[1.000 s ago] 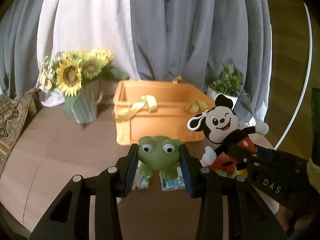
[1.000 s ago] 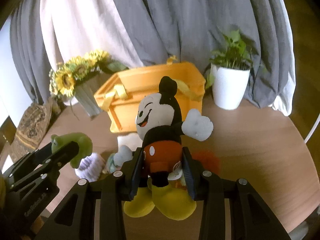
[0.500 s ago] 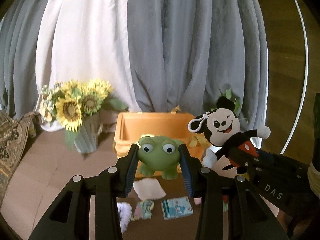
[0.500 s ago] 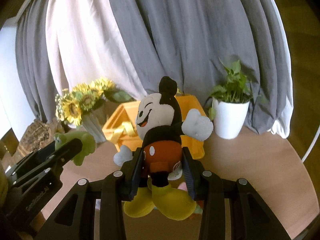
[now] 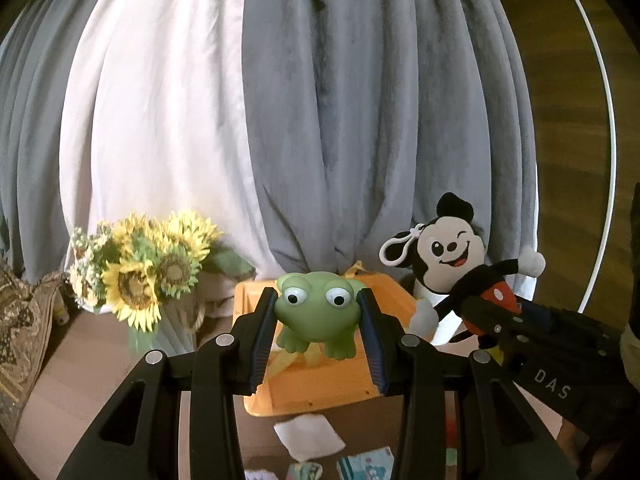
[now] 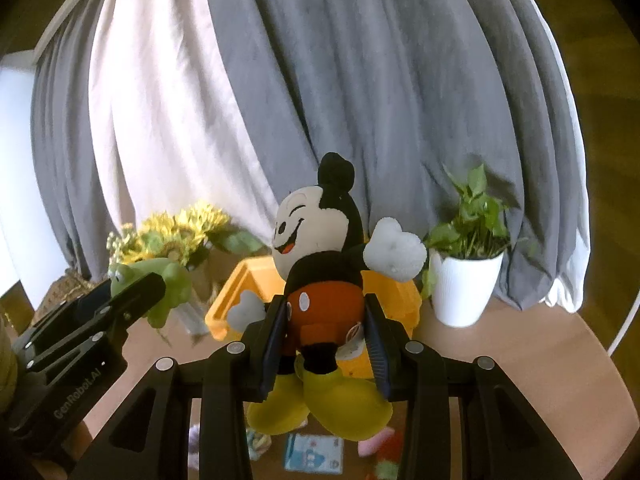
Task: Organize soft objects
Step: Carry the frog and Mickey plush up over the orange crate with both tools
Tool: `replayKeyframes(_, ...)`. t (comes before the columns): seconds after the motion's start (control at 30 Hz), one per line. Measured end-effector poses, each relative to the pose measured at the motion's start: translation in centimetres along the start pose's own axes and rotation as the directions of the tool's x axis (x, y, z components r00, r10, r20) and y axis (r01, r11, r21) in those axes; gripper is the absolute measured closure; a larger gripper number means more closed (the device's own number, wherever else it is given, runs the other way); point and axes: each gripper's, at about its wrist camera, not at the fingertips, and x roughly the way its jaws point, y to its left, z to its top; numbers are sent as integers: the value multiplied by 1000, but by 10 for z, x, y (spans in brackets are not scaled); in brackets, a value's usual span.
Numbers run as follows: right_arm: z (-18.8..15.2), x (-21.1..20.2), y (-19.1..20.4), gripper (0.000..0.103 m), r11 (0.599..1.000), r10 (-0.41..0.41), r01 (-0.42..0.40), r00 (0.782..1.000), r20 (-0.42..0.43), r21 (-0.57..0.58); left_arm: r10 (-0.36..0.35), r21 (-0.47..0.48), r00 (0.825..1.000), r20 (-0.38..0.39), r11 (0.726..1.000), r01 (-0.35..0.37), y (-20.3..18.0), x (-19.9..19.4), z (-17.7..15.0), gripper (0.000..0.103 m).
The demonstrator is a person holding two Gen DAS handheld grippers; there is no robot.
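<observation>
My left gripper [image 5: 318, 320] is shut on a green frog toy [image 5: 316, 312] and holds it high above the open orange box [image 5: 320, 384]. My right gripper [image 6: 326, 324] is shut on a Mickey Mouse plush [image 6: 324, 280] at its red shorts, held above the near side of the orange box [image 6: 240, 292]. The plush [image 5: 452, 256] shows at the right of the left wrist view, the frog [image 6: 156, 284] at the left of the right wrist view. Small soft items lie on the table below: a white cloth [image 5: 308, 436] and a blue packet [image 6: 314, 452].
A vase of sunflowers [image 5: 148, 276] stands left of the box. A white pot with a green plant [image 6: 466, 280] stands right of it. Grey and white curtains hang behind the round wooden table [image 6: 540, 360]. A patterned cloth [image 5: 20, 328] lies at the far left.
Both grippers have risen with their toys. The box and the table items have dropped lower in both views, and the box's inside now shows from above.
</observation>
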Motion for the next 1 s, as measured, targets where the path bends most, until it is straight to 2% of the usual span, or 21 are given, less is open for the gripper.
replayKeyframes(0.53,31,52,-4,64,1000,15,-15,1000,20,-11,19,20,999,30,1000,-20,11,54,19,63)
replayKeyframes(0.63,34,66,-6,64,1000,13,-13,1000,15,-8,23,22,1000,21,999,-23,13,69,22,63)
replayKeyframes(0.67,35,71,-7,64,1000,15,-14,1000,11,-5,60,22,998,-3,998,-59,14,73,22,63)
replayKeyframes(1.0,43,126,-16,64,1000,26,-25,999,-38,10,80,21,995,-59,997,-78,26,123,19,63)
